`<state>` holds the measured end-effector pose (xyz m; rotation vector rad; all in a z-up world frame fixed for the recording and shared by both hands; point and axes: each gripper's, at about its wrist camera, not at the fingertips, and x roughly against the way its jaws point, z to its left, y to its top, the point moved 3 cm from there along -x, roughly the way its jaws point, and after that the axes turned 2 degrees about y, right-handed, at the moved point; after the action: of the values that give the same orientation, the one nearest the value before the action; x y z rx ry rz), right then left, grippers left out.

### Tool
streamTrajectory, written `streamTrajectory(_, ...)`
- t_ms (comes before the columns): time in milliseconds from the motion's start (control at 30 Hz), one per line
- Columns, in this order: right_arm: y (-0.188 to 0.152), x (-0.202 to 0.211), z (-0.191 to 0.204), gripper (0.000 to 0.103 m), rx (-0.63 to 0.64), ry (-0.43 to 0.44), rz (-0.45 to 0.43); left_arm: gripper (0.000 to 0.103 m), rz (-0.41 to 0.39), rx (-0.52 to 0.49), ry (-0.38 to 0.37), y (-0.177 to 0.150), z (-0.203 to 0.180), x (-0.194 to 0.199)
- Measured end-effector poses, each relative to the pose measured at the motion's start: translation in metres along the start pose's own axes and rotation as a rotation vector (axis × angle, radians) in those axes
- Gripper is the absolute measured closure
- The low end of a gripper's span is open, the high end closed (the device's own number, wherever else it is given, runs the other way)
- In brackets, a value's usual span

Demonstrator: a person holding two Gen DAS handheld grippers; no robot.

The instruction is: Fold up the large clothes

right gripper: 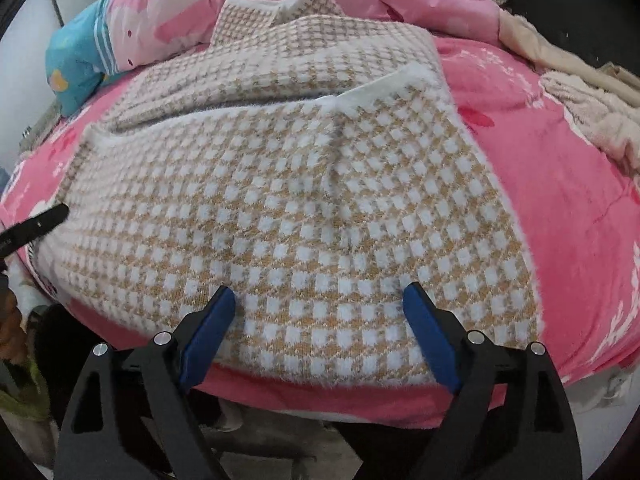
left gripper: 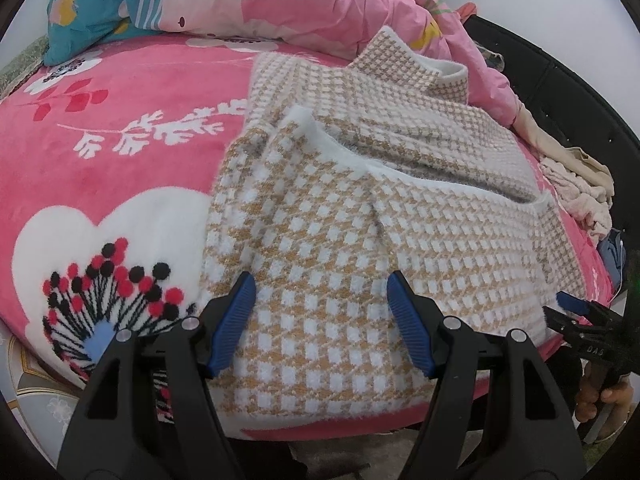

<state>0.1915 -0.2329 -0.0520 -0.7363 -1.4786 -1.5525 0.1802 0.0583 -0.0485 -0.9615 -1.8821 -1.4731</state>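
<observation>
A large tan-and-white houndstooth knit garment [left gripper: 360, 240] lies partly folded on the pink bed; it also fills the right wrist view [right gripper: 288, 200]. Its near half is folded over the far half, and a collar or cuff sticks up at the back [left gripper: 404, 60]. My left gripper [left gripper: 320, 292] is open, its blue pads over the garment's near edge, holding nothing. My right gripper [right gripper: 320, 300] is open over the same near hem, holding nothing. The right gripper also shows at the right edge of the left wrist view [left gripper: 576, 312].
The bed has a pink floral blanket [left gripper: 120, 140]. A pink quilt [left gripper: 320, 0] and a teal pillow [left gripper: 88, 12] are heaped at the back. Beige clothes [left gripper: 576, 184] lie at the right by the black bed frame [left gripper: 560, 92]. The bed's front edge is just below the grippers.
</observation>
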Motion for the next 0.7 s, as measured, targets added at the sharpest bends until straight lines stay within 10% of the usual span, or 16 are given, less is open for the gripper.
streamTrajectory(700,0.099,0.048,-0.01,0.019,-0.05,0.186,-0.15,0.031,-0.077,-0.122,0.088,0.076,-0.047,0.011)
